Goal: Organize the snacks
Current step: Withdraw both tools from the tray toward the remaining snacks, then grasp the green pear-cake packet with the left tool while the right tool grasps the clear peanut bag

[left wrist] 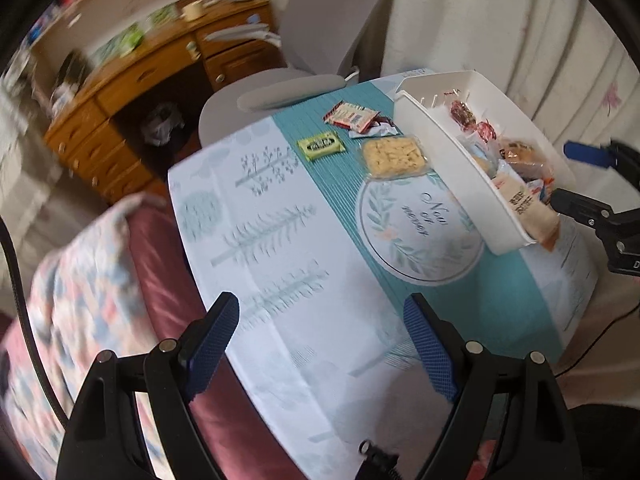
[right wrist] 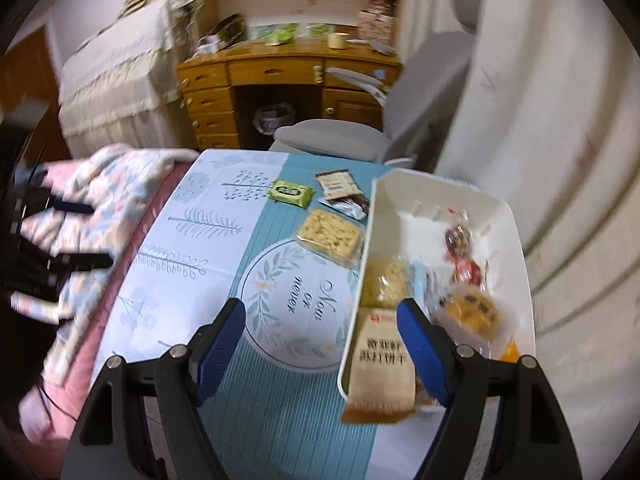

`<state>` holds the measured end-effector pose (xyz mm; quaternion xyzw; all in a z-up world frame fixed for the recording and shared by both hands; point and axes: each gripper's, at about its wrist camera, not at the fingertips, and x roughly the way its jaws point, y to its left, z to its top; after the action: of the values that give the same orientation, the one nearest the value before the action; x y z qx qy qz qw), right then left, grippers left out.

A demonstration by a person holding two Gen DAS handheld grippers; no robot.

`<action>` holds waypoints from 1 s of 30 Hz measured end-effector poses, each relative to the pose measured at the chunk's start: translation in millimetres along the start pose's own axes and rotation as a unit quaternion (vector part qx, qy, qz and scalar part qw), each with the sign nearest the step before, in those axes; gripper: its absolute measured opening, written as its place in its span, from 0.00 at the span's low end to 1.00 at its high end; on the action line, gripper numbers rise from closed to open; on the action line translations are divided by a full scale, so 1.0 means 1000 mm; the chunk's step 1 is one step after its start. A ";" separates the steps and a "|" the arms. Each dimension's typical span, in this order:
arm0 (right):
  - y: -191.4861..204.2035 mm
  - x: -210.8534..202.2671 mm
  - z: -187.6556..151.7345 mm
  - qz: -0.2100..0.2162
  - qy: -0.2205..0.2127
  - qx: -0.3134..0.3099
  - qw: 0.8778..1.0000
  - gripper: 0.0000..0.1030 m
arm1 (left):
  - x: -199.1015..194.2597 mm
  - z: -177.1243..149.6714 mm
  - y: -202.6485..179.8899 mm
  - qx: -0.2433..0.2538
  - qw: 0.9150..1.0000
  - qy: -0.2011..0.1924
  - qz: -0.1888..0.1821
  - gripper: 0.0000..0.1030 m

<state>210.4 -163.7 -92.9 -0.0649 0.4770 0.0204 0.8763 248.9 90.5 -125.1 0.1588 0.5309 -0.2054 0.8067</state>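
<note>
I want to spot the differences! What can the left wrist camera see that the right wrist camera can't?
Only the left wrist view shows the open left gripper up close.

Only the right wrist view shows the bin's yellow cake plainly, and the open right gripper up close.

Both show the white bin, green packet, noodle block and wooden desk.

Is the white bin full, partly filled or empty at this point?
Partly filled. The white bin holds wrapped snacks heaped at its near end, while bare white floor shows at its far end; a tan cracker packet hangs over the near rim.
</note>
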 end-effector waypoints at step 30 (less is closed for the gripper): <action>0.014 0.160 0.089 0.041 0.111 -0.262 0.958 0.77 | 0.195 0.160 0.007 0.249 0.966 0.037 -0.056 0.81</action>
<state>370.4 -141.6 -180.7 -0.2744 0.5513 0.1728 0.7687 447.6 -10.9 -242.6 0.3325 0.5007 -0.3697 0.7085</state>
